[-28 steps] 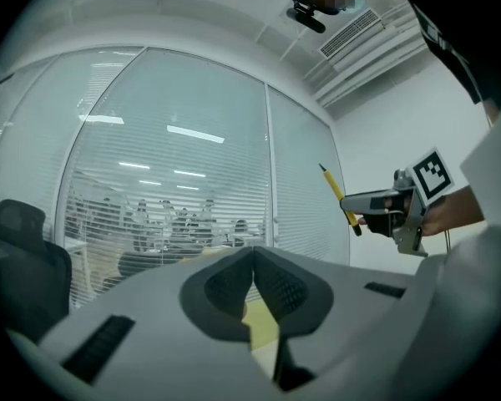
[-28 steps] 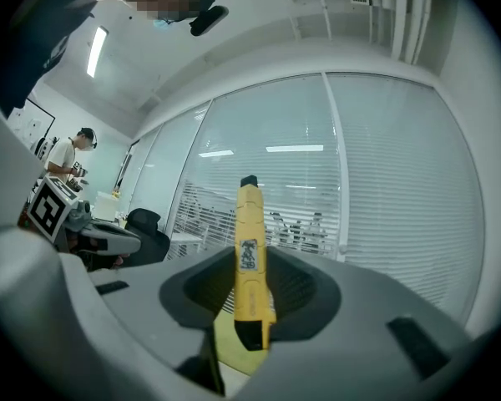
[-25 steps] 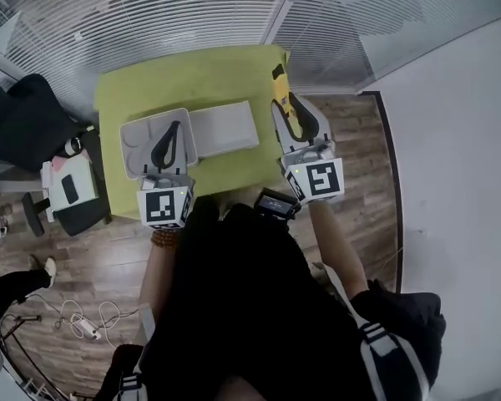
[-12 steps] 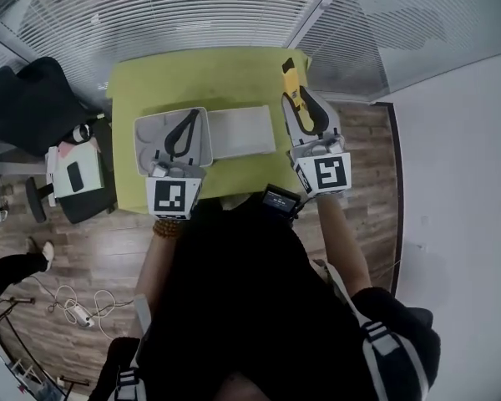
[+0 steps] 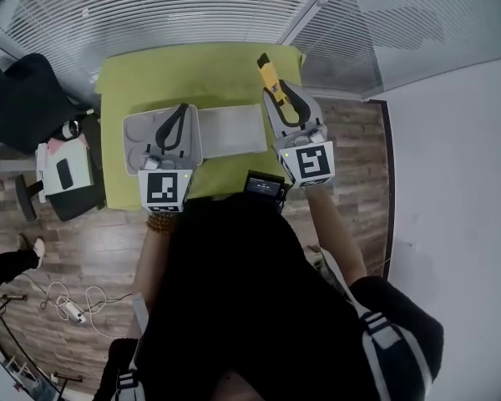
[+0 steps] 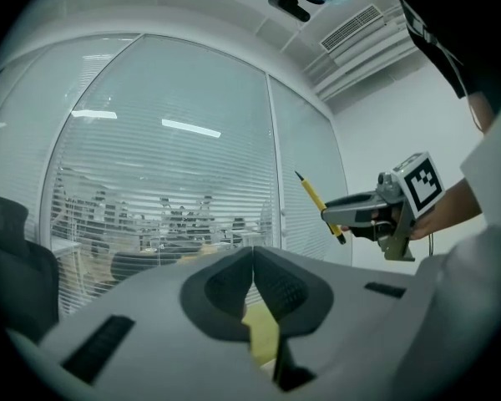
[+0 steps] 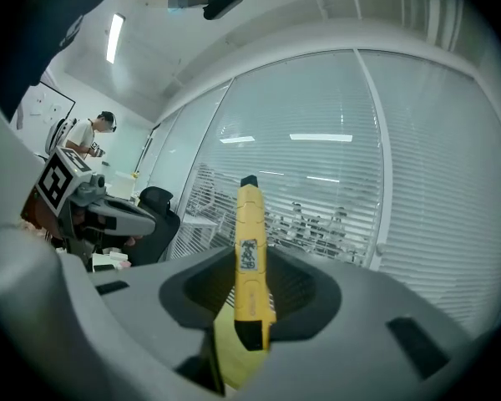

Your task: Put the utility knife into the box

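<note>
Blind-covered glass walls are seen behind a green table [image 5: 209, 78], over which the yellow utility knife [image 5: 270, 75] is being held in the right gripper [image 5: 282, 100]. The jaws are clamped on the knife's body, its long axis is lying along them, and its tip is pointing away from the person. At the table's left, the open grey box [image 5: 132, 137] is being overhung by the left gripper [image 5: 179, 114], jaws pressed together on nothing. A pale flat panel [image 5: 234, 130] is lying just beside the box.
</note>
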`<state>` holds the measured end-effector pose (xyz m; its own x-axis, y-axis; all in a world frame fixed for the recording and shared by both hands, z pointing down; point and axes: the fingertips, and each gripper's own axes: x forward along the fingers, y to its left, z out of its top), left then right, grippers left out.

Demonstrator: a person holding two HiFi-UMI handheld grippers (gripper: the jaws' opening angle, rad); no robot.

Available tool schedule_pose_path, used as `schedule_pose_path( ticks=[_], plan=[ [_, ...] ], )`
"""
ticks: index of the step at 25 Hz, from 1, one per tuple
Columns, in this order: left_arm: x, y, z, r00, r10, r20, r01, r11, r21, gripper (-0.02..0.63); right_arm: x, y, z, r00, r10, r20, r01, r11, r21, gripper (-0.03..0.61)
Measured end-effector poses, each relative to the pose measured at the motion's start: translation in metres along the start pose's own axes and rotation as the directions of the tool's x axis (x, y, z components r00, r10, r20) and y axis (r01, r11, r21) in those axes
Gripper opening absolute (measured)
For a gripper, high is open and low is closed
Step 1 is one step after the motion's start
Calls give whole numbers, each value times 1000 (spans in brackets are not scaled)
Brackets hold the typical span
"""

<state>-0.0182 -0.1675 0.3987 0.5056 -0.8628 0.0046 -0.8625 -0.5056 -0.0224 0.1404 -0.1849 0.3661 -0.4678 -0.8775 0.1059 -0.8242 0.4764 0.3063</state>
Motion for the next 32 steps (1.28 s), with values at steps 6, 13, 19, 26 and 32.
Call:
schedule_pose_path(
  ticks=[6, 13, 19, 26, 32],
  plan=[
    [1, 3, -6, 1000, -12, -16, 12, 1000, 18, 12, 8, 8, -6, 1000, 24, 5, -23, 999, -41, 110],
    [-5, 3, -15, 999, -6, -38, 7, 1000, 10, 12, 6, 17, -29, 996, 49, -69, -52, 998, -46, 110],
    [-7, 4, -24, 998, -8, -60, 9, 1000, 11, 12, 10, 29, -48, 990, 90, -113, -99, 992, -76, 110],
    [-13, 3, -34, 996, -11, -86, 12, 1000, 10, 12, 13, 43, -72, 974, 144, -175, -164, 981, -106, 110],
    [-18, 6, -39, 996, -6, -94, 7, 1000, 5, 12, 16, 59, -102, 946, 200, -254, -242, 959, -147, 110]
  ],
)
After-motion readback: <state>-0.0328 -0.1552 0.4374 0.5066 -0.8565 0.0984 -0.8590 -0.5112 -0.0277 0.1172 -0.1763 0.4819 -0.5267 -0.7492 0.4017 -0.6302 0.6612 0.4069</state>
